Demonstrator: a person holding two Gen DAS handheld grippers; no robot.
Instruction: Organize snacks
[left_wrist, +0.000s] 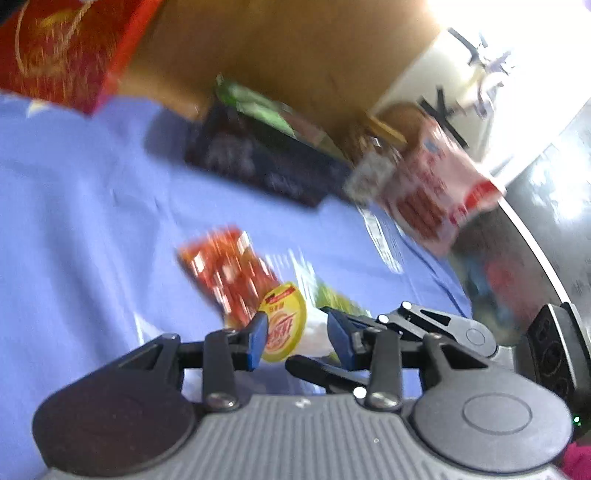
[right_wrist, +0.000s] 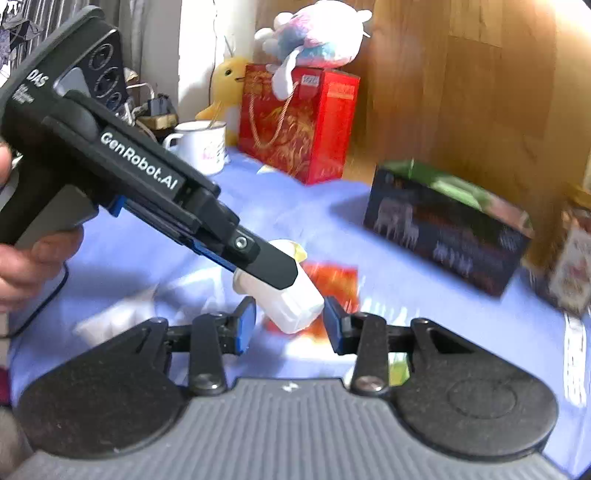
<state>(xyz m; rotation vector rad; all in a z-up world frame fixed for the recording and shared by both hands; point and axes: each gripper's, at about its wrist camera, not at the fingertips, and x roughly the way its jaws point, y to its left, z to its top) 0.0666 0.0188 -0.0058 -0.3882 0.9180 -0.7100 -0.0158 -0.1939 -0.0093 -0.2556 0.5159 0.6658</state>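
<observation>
A small white bottle with a yellow lid (left_wrist: 282, 321) hangs just above the blue cloth, lying on its side. My left gripper (left_wrist: 299, 339) is shut on it, one blue pad on the lid and the other on the white body. In the right wrist view the bottle (right_wrist: 291, 306) has its base between the pads of my right gripper (right_wrist: 290, 326), which stands open with narrow gaps either side. The left gripper (right_wrist: 275, 280) reaches in from the left, its upper finger lying over the bottle. A red snack packet (left_wrist: 229, 273) (right_wrist: 334, 284) lies flat on the cloth behind the bottle.
A dark box (right_wrist: 443, 236) holding green packets stands at the back right against the wooden wall. A red gift bag (right_wrist: 295, 122), a white mug (right_wrist: 199, 147) and plush toys (right_wrist: 317, 33) line the back left. A red-and-white packet (left_wrist: 436, 184) stands by a shiny metal surface (left_wrist: 535, 240).
</observation>
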